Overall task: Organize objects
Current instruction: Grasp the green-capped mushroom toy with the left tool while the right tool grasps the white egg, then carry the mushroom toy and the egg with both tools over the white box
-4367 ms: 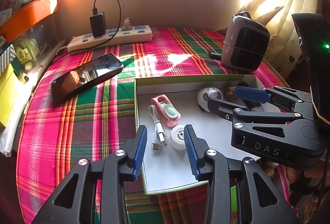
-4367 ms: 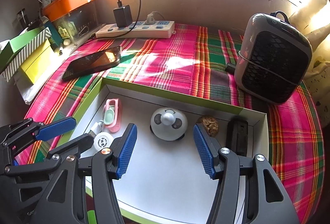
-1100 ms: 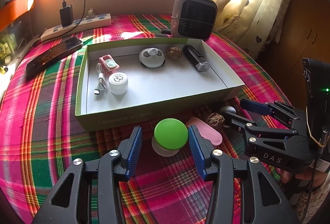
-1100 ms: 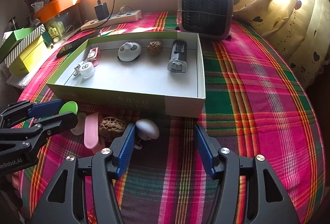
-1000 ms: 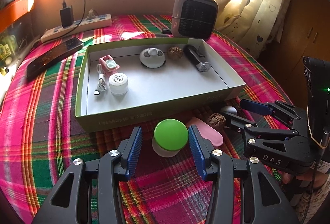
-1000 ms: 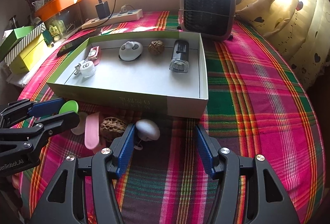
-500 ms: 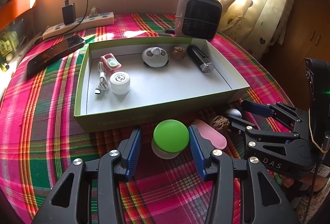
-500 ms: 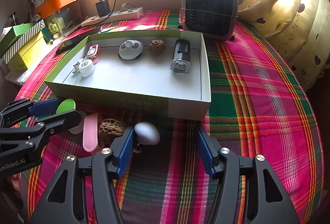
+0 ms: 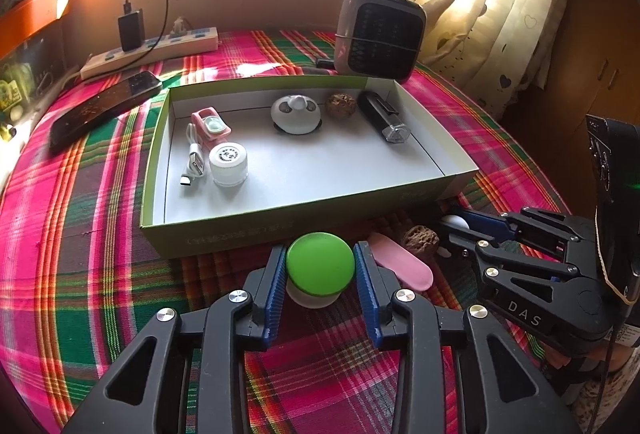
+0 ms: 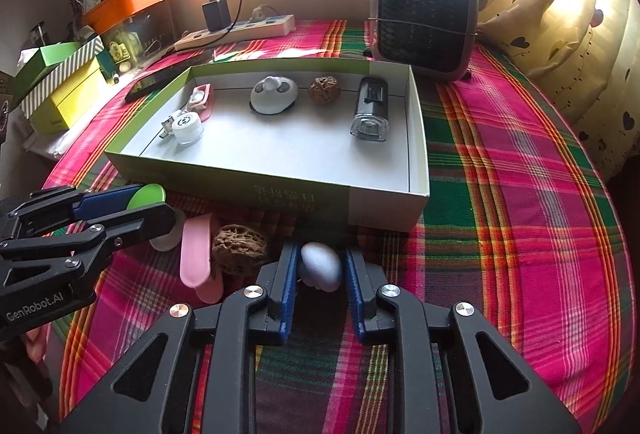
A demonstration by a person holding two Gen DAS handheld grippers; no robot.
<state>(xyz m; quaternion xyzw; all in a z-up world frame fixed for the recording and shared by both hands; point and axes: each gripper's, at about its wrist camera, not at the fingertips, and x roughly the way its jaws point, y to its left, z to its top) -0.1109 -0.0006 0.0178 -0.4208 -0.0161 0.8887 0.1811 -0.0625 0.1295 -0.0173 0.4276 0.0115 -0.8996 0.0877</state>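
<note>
Both grippers angled down | left gripper (image 9: 320, 276) jaws just clamped green-capped jar (image 9: 320, 263) | right gripper (image 10: 321, 276) clamped grey egg (image 10: 320, 265)

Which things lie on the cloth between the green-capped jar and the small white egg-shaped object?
A pink oblong piece and a walnut lie between the green-capped jar and the white egg-shaped object. Both wrist views show this.

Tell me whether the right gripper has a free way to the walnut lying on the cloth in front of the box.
Probably not yet. The right gripper has just closed on the small grey egg-shaped thing, so its jaws are occupied. The walnut itself lies right beside it, uncovered, with the pink case touching its far side.
</note>
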